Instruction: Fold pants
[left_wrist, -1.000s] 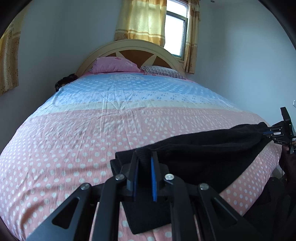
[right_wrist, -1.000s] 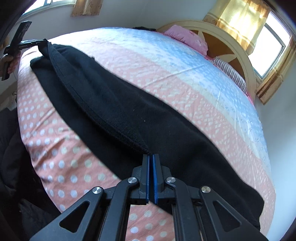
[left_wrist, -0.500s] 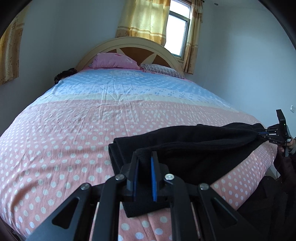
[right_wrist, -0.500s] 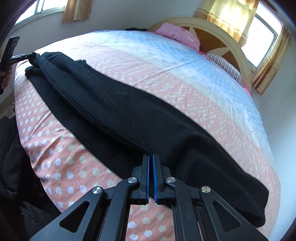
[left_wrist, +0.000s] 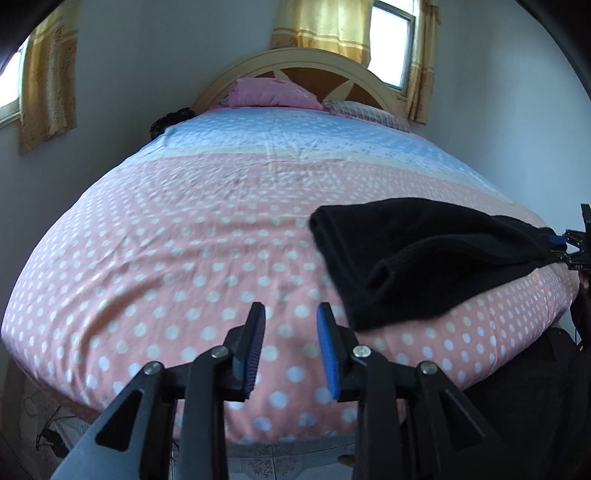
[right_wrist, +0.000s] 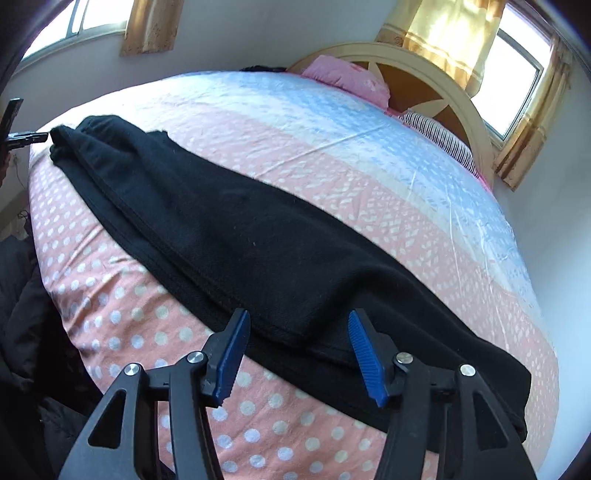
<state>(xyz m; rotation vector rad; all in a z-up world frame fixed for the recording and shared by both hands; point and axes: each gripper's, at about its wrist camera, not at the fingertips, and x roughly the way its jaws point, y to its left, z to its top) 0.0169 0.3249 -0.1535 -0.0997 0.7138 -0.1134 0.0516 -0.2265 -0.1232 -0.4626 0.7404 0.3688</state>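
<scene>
Both grippers have just been opening and let go: left gripper (left_wrist: 290, 325) gapes over bare sheet (left_wrist: 184, 258), right gripper (right_wrist: 295, 328) wide above the pants (right_wrist: 229, 229), lying lengthwise-folded along the near edge; crosswise folds remain.

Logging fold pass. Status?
Left gripper and right gripper just opened, both empty. Black pants lengthwise folded, flat on bed. Nothing obstructing.

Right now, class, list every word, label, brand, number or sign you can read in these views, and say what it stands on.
None can be read.
Pale mark on the right tool, whose jaws have just been opening with the black pants between them, unpressed: too small to read.
Bedsheet and pillows: patterns only, no lettering.
</scene>
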